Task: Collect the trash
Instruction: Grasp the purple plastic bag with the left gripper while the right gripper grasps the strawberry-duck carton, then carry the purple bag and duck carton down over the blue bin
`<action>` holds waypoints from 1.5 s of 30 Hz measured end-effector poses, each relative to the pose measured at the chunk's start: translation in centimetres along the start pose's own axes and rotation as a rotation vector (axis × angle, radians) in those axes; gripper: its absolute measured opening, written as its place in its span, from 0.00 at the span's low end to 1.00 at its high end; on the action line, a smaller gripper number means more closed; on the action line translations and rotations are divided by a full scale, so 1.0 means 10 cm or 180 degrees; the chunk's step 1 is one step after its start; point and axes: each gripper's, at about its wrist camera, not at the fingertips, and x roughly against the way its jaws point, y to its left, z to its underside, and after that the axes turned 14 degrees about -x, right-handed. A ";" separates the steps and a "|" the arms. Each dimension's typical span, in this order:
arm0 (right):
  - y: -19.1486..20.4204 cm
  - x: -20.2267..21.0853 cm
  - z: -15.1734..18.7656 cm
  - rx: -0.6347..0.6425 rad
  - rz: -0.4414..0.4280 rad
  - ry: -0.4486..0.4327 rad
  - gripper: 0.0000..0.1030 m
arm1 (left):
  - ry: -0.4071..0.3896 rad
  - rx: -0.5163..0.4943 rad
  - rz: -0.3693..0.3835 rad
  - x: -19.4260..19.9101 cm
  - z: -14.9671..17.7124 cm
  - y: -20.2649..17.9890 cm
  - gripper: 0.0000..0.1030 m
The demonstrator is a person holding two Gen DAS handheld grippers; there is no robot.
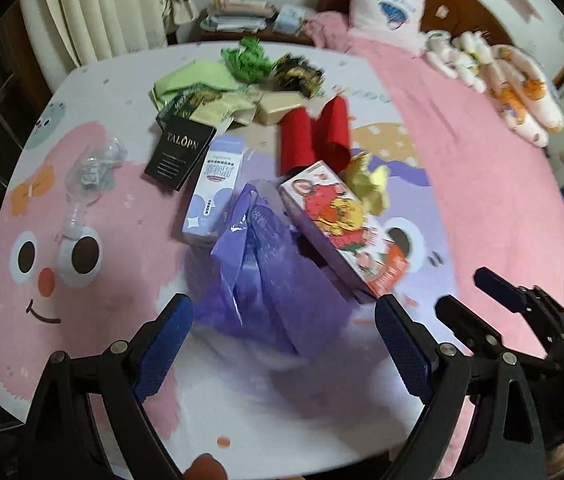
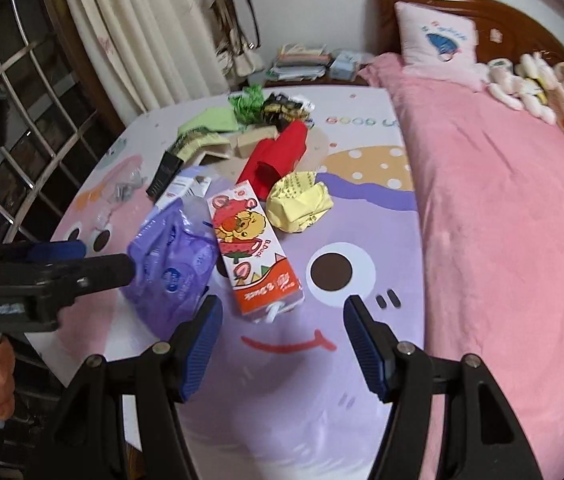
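A purple plastic bag (image 1: 269, 264) lies on the cartoon-print table (image 1: 101, 288), its mouth toward the trash pile. My left gripper (image 1: 282, 352) is open, its blue pads either side of the bag's near end. A colourful carton with a bear picture (image 2: 253, 248) lies beside the bag (image 2: 173, 256). My right gripper (image 2: 282, 344) is open and empty, just short of the carton's near end. Behind lie a crumpled yellow paper (image 2: 298, 200), a red box (image 2: 277, 156), a black box (image 1: 179, 152), a pale blue carton (image 1: 213, 192) and green wrappers (image 1: 247, 58).
A crumpled clear plastic wrapper (image 1: 97, 164) lies at the table's left. A pink bed (image 2: 502, 200) with a pillow (image 2: 438, 40) and soft toys adjoins the table on the right. A window grille and curtain stand at the left. A cluttered nightstand (image 2: 306, 64) stands behind.
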 end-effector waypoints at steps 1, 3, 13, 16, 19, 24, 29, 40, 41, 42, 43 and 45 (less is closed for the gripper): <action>-0.01 -0.06 -0.02 0.0021 -0.0025 0.0036 0.61 | 0.0055 0.0033 -0.0039 -0.09 -0.03 0.02 0.89; -0.01 -0.19 -0.06 0.0079 -0.0081 0.0111 0.61 | 0.0154 0.0103 -0.0084 -0.25 -0.06 0.07 0.89; 0.12 -0.70 -0.22 0.0377 -0.0228 0.0418 0.65 | 0.0493 0.0352 -0.0246 -0.75 0.02 0.30 0.89; 0.14 -0.80 -0.25 0.0429 -0.0247 0.0489 0.69 | 0.0539 0.0417 -0.0247 -0.79 0.04 0.34 0.89; 0.17 -0.89 -0.27 0.0491 -0.0226 0.0549 0.69 | 0.0579 0.0455 -0.0249 -0.85 0.03 0.36 0.89; 0.20 -1.05 -0.25 0.0546 -0.0138 0.0689 0.69 | 0.0587 0.0495 -0.0261 -0.87 0.03 0.35 0.77; 0.24 -1.09 -0.19 0.0651 -0.0082 0.0698 0.60 | 0.0576 0.0528 -0.0159 -0.87 0.06 0.38 0.46; 0.33 -0.86 -0.09 0.0677 -0.0270 0.0549 0.51 | 0.0413 0.0449 -0.0313 -0.52 0.24 0.30 0.17; 0.34 -0.82 -0.08 0.0665 -0.0283 0.0523 0.51 | 0.0388 0.0439 -0.0329 -0.47 0.25 0.29 0.17; 0.35 -0.79 -0.08 0.0653 -0.0290 0.0509 0.51 | 0.0357 0.0428 -0.0339 -0.42 0.26 0.29 0.17; 0.35 -0.74 -0.08 0.0623 -0.0308 0.0490 0.51 | 0.0321 0.0417 -0.0350 -0.36 0.28 0.28 0.17; 0.36 -0.67 -0.07 0.0571 -0.0341 0.0465 0.51 | 0.0240 0.0361 -0.0400 -0.22 0.30 0.24 0.17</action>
